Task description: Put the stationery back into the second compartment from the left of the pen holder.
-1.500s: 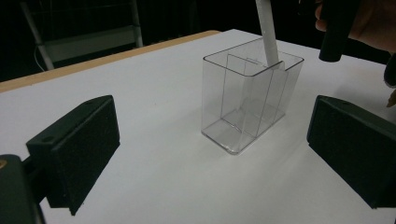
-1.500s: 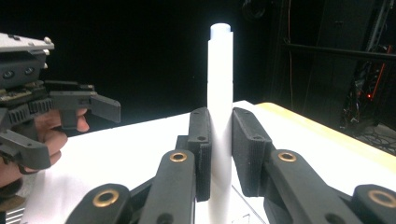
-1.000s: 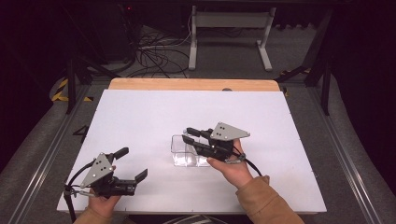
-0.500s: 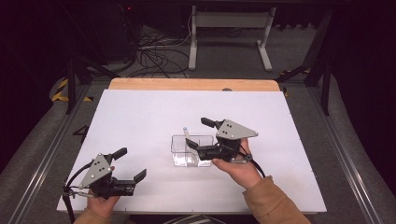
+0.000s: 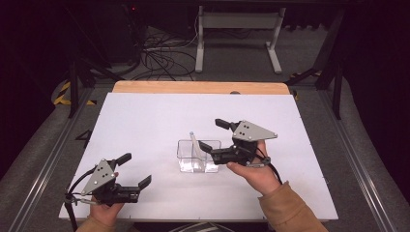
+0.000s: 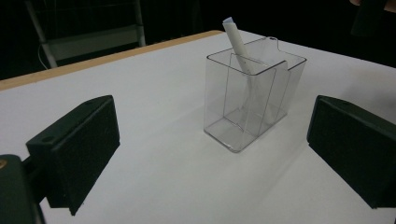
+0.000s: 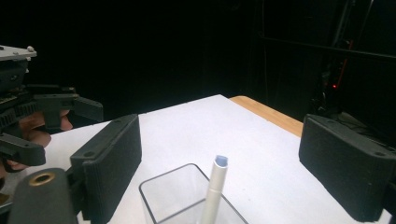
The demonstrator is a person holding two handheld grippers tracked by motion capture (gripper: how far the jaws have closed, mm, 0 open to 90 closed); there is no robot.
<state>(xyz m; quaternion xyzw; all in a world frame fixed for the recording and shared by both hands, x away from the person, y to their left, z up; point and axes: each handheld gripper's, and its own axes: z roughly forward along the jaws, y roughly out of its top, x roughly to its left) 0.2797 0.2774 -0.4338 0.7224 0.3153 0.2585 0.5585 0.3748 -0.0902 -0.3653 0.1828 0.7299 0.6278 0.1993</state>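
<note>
While the pen stands tilted in the clear holder, near the middle of the white tabletop, it leans against a thin divider with its pale tip above the rim; nothing grips it. Just beside the holder's right end hangs the right gripper, whose jaws have just been opening and now stand wide, with nothing pressed between the pads; in the right gripper view the pen tip rises between them, clear of both. Well apart, at the near left edge of the tabletop, the left gripper is held low, jaws wide and empty, pointed toward the holder. Judged risks: the holder looks light and sits unrestrained, so a sideways brush from the lower right jaw, which is close to its wall, could slide or tip it and spill the pen. The pen's lean is shallow support only; a knock on its projecting tip could lever it over the rim. A trailing cable at the left hand could drag across the tabletop edge if that hand advances.
</note>
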